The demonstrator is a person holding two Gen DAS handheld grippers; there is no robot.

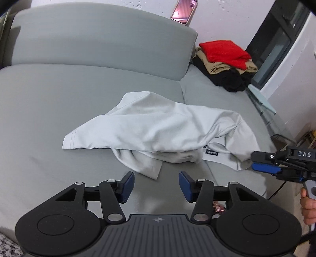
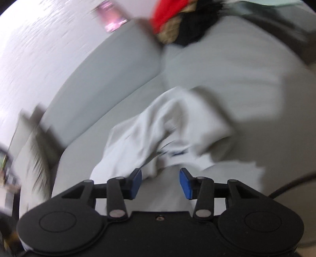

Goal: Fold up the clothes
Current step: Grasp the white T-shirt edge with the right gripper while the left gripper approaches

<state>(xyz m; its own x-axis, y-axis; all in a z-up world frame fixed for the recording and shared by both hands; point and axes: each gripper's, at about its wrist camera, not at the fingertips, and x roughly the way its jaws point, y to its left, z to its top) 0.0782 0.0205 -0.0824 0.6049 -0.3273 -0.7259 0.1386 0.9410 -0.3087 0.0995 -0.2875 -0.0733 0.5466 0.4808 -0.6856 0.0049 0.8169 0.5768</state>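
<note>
A pale grey T-shirt [image 1: 158,128] lies crumpled on the grey sofa seat [image 1: 39,118], one sleeve hem to the left and a small dark label near its right end. My left gripper [image 1: 157,185] hovers just short of the shirt's near fold, open, with only bare cushion between its blue pads. My right gripper [image 1: 263,162] comes in from the right, its tips at the shirt's right edge. In the blurred right wrist view that gripper [image 2: 160,182] stands open, the T-shirt [image 2: 158,128] bunched just ahead of its fingers and nothing pinched between them.
A stack of folded clothes [image 1: 223,59], red on tan on black, sits at the sofa's back right corner. The backrest [image 1: 98,39] rises behind, with a pink-screened phone [image 1: 183,10] on top. A glass side table [image 1: 260,98] and a cable border the right. A hand [image 1: 307,201] holds the right gripper.
</note>
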